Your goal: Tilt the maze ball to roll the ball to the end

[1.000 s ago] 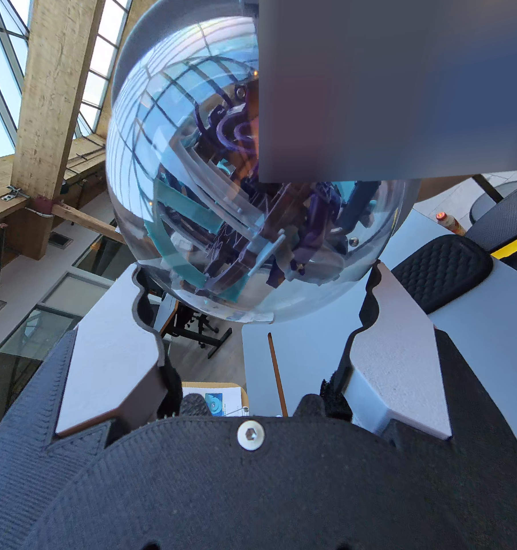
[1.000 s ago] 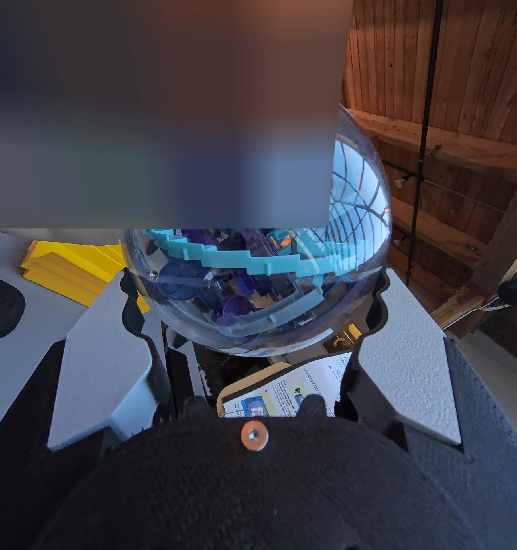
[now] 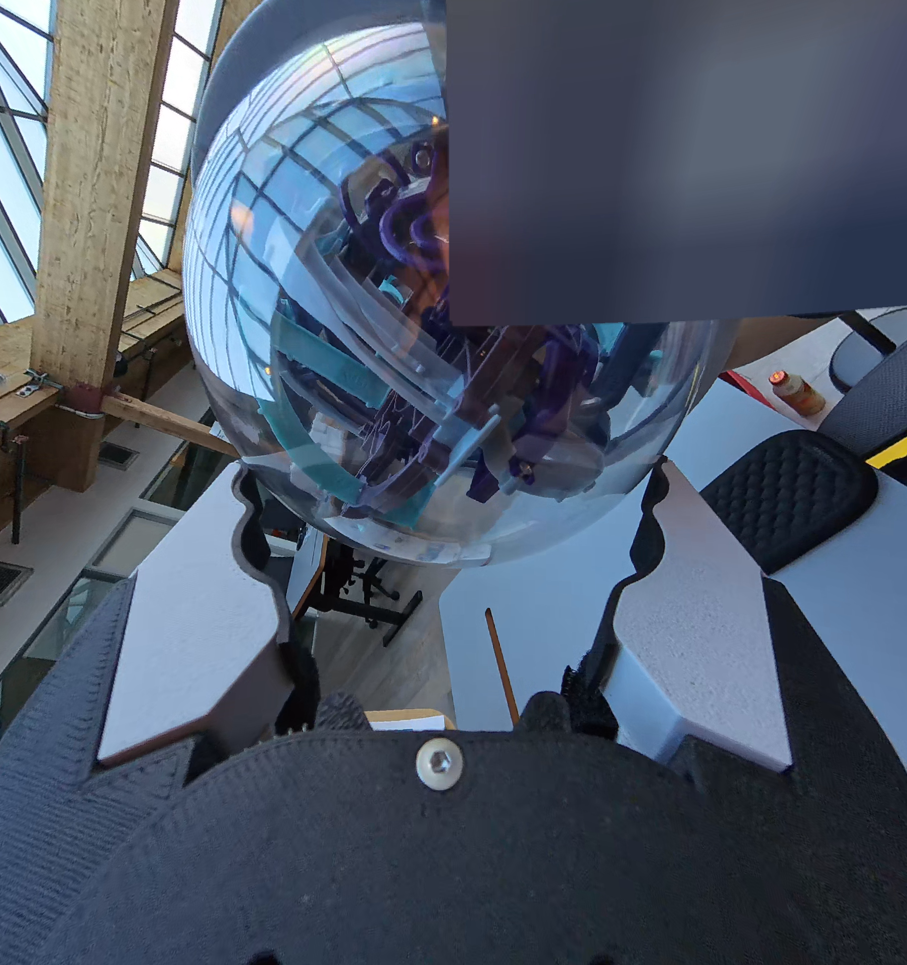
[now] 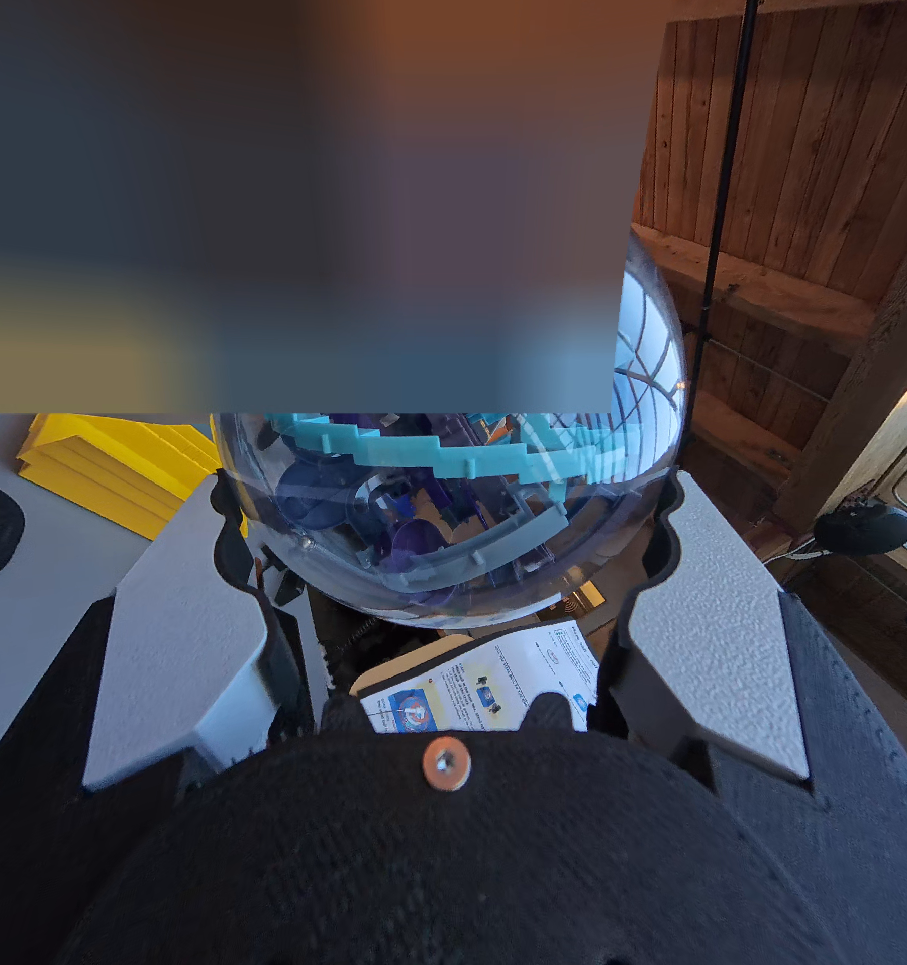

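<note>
The maze ball (image 3: 362,391) is a clear sphere with teal, purple and grey tracks inside, held up in the air. My left gripper (image 3: 451,472) is shut on it, with both fingertips against its lower sides. In the right wrist view the maze ball (image 4: 440,522) sits between the tips of my right gripper (image 4: 440,485), which is also shut on it. A small steel ball (image 4: 307,543) rests against the inner wall at the lower left. The sphere's upper part is hidden by blurred patches.
Below lies a grey table (image 3: 832,626) with a black textured pad (image 3: 785,496), a thin wooden stick (image 3: 501,663) and an orange bottle (image 3: 795,391). A yellow stack (image 4: 117,470) lies at the left. A printed sheet (image 4: 493,689) lies under the sphere. A wooden wall (image 4: 806,209) stands at the right.
The small steel ball has moved a little down and right along the sphere's wall in the right wrist view. Both grippers keep their hold; the views have shifted only slightly.
</note>
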Motion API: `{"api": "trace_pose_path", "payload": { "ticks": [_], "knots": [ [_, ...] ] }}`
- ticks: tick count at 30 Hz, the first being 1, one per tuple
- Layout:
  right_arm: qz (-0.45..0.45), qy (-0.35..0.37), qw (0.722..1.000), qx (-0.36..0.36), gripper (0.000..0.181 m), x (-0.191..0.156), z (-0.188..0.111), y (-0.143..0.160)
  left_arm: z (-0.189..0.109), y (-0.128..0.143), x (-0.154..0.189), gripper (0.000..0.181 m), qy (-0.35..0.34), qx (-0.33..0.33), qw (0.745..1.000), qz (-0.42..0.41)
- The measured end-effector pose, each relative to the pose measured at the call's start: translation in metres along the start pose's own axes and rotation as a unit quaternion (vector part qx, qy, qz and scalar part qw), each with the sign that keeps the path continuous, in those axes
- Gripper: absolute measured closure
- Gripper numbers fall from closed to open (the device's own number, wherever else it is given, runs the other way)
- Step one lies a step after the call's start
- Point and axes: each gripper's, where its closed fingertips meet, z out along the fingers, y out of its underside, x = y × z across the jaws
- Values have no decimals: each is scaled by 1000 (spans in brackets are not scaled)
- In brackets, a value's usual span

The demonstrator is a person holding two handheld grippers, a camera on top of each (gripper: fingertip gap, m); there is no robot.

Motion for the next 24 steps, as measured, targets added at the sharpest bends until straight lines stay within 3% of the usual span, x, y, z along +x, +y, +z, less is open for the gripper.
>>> {"api": "trace_pose_path", "payload": {
  "ticks": [24],
  "knots": [
    [3, -8, 1000, -8, 27, -2, 6, 3, -4, 4, 1, 39, -6, 13, 1000, -7]
  ]
}}
